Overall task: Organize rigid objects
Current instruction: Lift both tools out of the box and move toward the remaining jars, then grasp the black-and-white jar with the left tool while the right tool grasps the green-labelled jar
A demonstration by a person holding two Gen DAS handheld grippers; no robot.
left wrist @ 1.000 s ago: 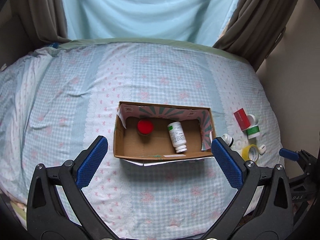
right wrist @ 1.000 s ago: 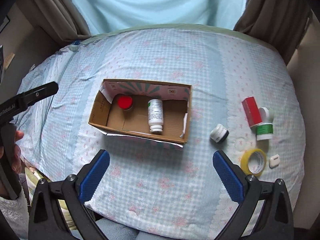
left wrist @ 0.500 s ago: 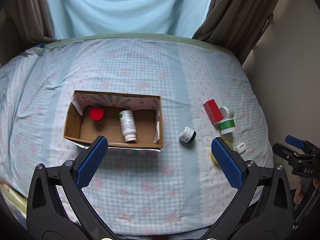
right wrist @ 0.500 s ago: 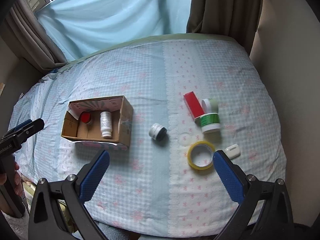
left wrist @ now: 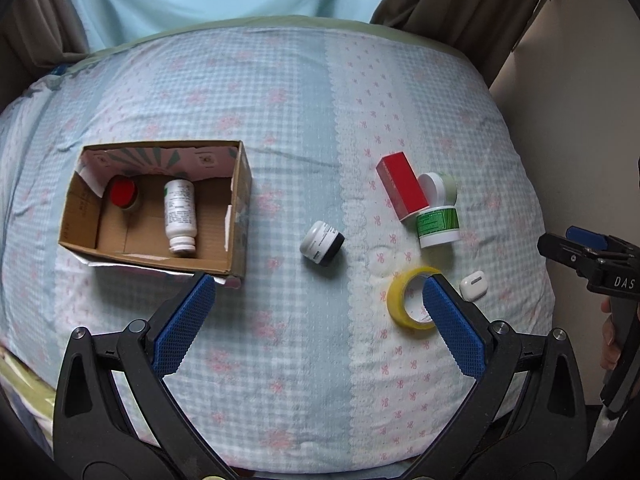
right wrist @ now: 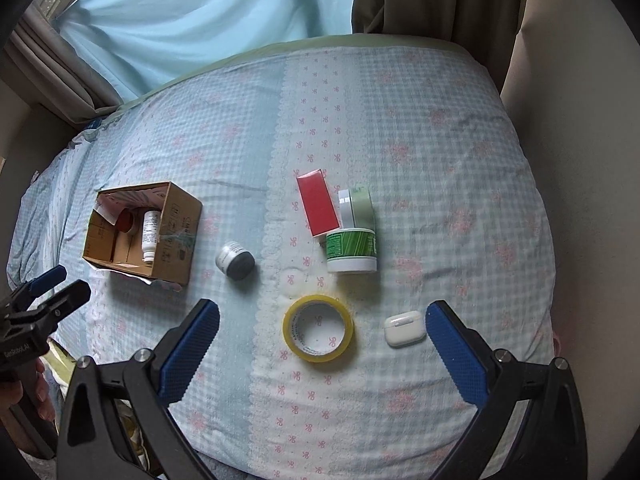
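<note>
While you hold both grippers above the near edge of the bed, neither one grips anything. Your left gripper has its blue pads spread wide over the checked bedspread, with the right pad overlapping the near rim of the yellow tape roll in that view. Your right gripper is just as widely released, its pads framing the tape roll and the white earbud case, which lie side by side without touching.

To your left sits the open cardboard box. Inside it you have a red-lidded jar standing near the back left corner and a white pill bottle lying on its side, cap toward you.

Between the box and the right-hand cluster, a small white and black jar lies tipped over on the bedspread, apart from everything else. Farther right, the red box lies flat, touching a pale green lid standing on edge and the green-labelled tub just in front of it.
</note>
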